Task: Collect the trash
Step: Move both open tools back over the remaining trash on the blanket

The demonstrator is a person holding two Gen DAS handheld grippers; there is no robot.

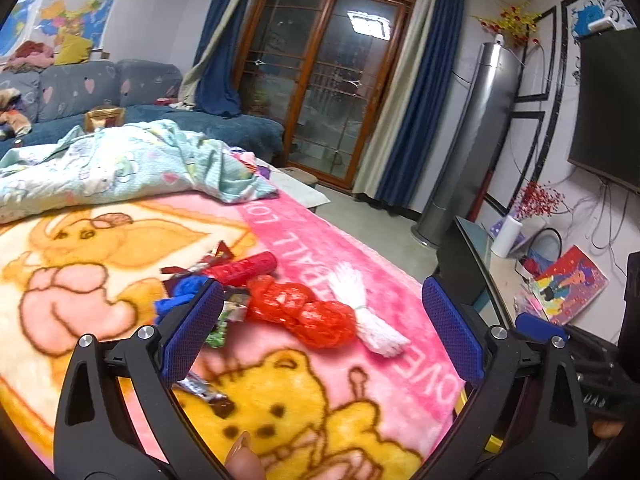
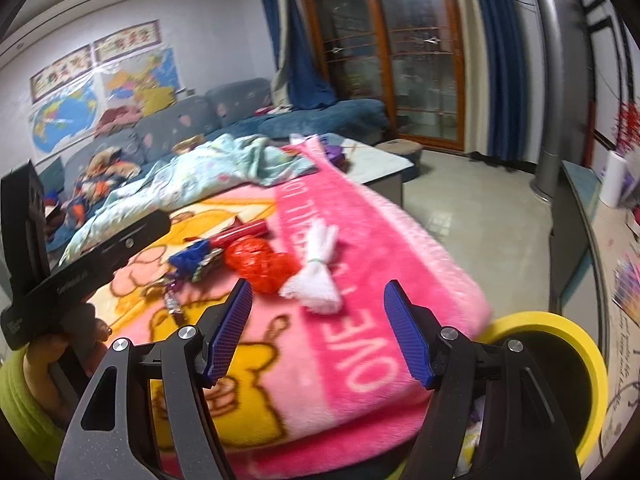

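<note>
Trash lies on a pink cartoon blanket [image 1: 304,396]: a crumpled red net bag [image 1: 304,312], a white tied bundle [image 1: 368,312], a red tube [image 1: 244,266], blue crumpled scrap [image 1: 182,294] and foil wrappers [image 1: 204,388]. My left gripper [image 1: 324,320] is open and empty, just above the red net bag. My right gripper [image 2: 318,324] is open and empty, hovering near the white bundle [image 2: 316,280] and the red net bag [image 2: 260,264]. A yellow-rimmed bin [image 2: 560,332] stands at the blanket's right edge, below my right gripper.
A light blue quilt [image 1: 120,164] is bunched at the blanket's far end. A blue sofa [image 1: 80,92] is behind it. A low cabinet [image 1: 492,264] with clutter, a TV [image 1: 608,108] and a tall grey tower [image 1: 468,140] stand on the right.
</note>
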